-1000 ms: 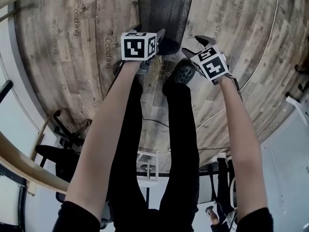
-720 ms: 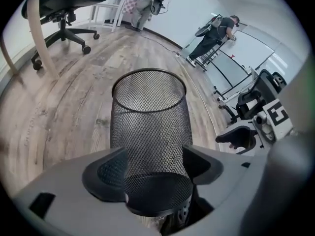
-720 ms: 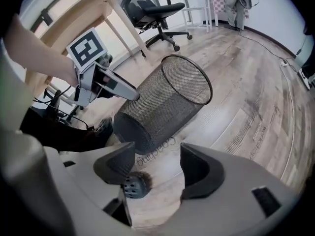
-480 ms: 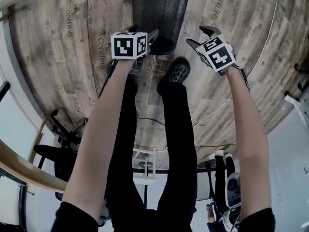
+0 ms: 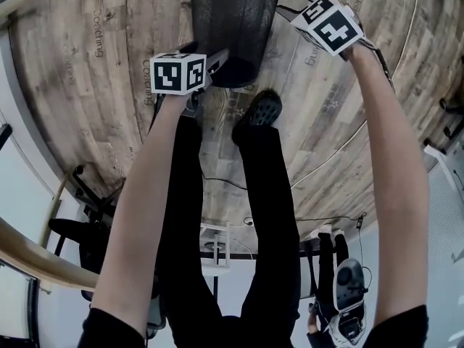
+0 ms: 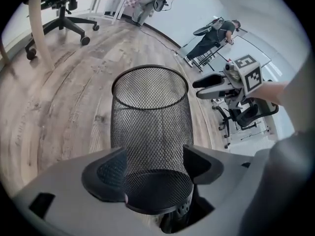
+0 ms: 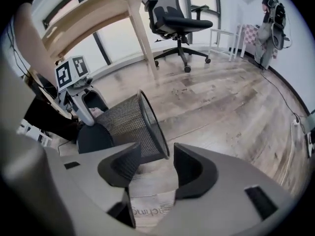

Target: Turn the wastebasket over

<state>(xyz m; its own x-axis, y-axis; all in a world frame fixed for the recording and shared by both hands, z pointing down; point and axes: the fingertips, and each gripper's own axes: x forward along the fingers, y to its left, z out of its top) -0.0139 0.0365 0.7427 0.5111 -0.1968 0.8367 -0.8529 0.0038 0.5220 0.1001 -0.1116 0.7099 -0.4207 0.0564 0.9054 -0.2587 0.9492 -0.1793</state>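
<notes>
Between the jaws of the left tool point(image 6: 155, 154) we find the closed base of the black mesh wastebasket point(image 6: 150, 107), clamped from both sides. We see the wastebasket tilted, its open mouth turned towards the right tool point(image 7: 157, 151). That tool's jaws have just been closing and stand partly apart; the rim lies in line with their gap, untouched. Below is the wooden floor point(image 5: 109, 122), with one shoe point(image 5: 262, 111) near the base.

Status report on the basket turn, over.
Left gripper shut on basket at its base. Right gripper jaws just closing partway, empty, near rim. Basket on its side. Shoe close by base.
</notes>
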